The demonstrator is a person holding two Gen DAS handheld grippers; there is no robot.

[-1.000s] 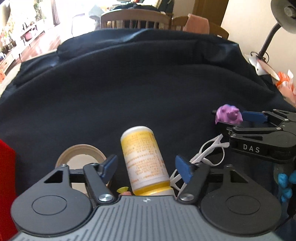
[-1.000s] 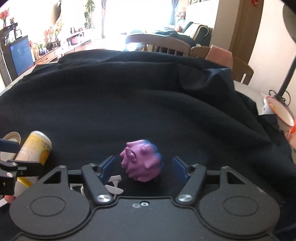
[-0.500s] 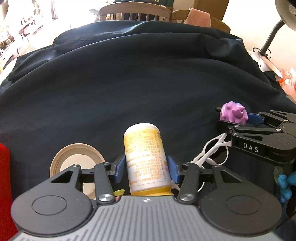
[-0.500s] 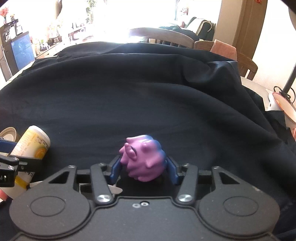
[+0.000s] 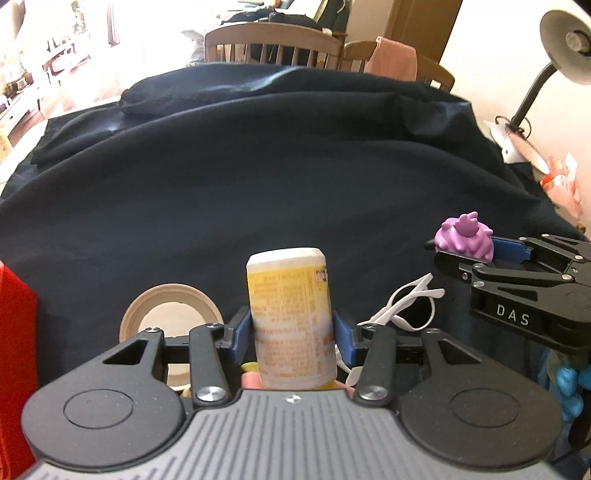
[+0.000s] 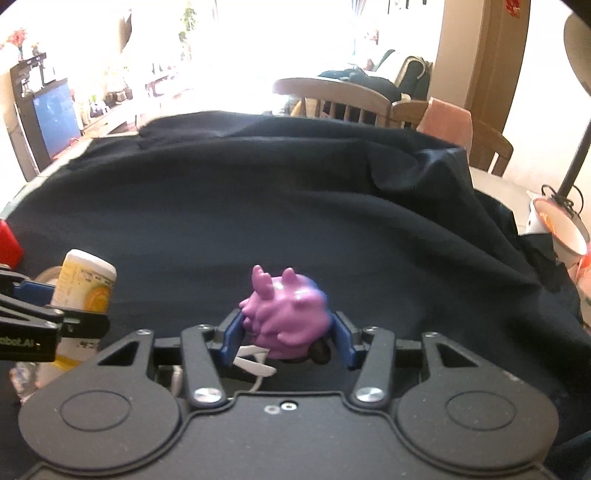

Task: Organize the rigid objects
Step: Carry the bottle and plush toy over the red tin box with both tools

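Dark navy cloth (image 5: 280, 177) drapes the whole counter, with wooden chairs (image 5: 273, 42) and a bright room behind it. On the left claw (image 5: 291, 332), the blue pads have just been closing and now clamp both sides of a yellow-and-white bottle (image 5: 290, 317), which stands upright between them. Just left of it a round tan lid (image 5: 170, 310) lies on the cloth, and a red object (image 5: 14, 332) fills the left edge. White looped cord (image 5: 402, 302) lies between the claws. To the right, the right claw (image 6: 288, 332) has likewise been closing and grips a purple spiky toy figure (image 6: 284, 317) between its pads. Farther right, a desk lamp (image 5: 565, 22) stands beside the cloth.
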